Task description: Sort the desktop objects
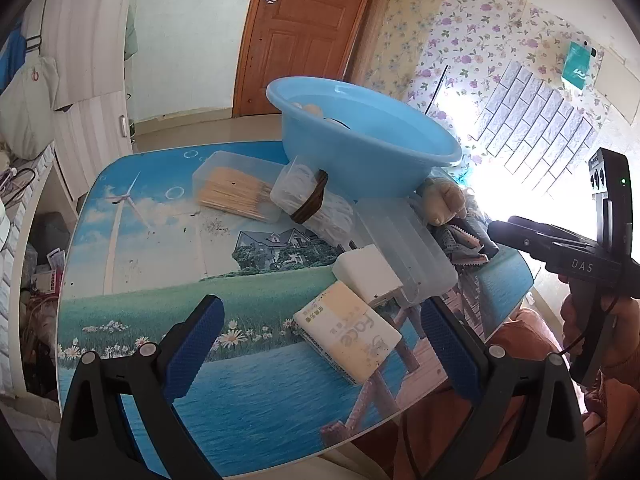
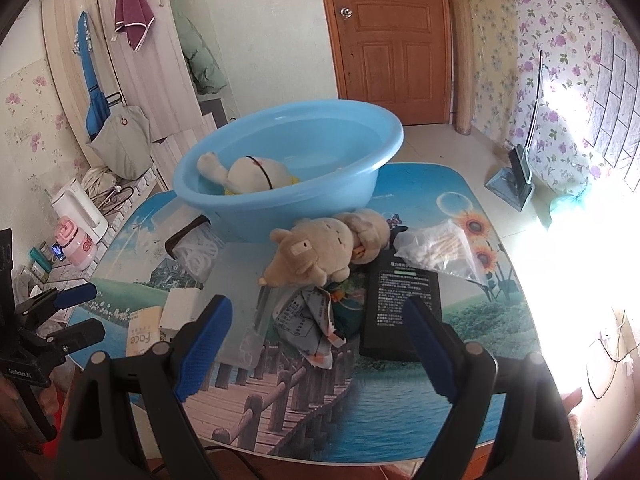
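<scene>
Both claws hover spread and empty over a cluttered desk, with one toy in the basin so far.

The main risk, I judge, is the crowding: the tan plush toy leans against the blue basin and lies partly on a snack wrapper and beside the black box, so a careless reach by the right claw could drag neighbours along or nudge the basin, which sits near the desk's far edge. The toy lies just ahead of that claw, apart from its tips. The left claw, equally wide, frames the tissue pack directly ahead; the white block touches the pack and may shift with it.
</scene>
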The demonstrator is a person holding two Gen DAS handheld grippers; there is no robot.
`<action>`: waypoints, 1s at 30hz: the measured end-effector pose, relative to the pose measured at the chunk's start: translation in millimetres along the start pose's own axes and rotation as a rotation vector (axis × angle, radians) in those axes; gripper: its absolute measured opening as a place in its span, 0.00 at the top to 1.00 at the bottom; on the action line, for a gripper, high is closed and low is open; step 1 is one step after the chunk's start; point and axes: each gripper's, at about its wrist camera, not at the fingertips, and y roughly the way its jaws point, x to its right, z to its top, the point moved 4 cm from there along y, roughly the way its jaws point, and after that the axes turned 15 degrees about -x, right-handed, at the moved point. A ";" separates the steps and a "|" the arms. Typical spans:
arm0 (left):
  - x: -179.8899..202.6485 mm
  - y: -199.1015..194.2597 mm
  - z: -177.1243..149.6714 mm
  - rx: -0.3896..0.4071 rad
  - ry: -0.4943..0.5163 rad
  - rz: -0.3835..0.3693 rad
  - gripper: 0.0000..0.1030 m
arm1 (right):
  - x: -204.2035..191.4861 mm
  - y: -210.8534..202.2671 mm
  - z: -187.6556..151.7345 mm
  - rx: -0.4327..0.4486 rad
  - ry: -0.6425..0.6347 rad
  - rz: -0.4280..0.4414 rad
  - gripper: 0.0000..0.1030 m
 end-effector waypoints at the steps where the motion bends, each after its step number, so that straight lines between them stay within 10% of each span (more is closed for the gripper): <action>1: -0.3 0.4 -0.3 -0.001 0.001 0.000 0.04 | -1.2 1.4 -1.0 -0.005 -0.003 0.000 0.14; 30: 0.5 7.7 -4.5 -0.023 -0.003 -0.005 0.04 | -2.9 10.4 -4.2 -0.041 -0.017 0.001 0.14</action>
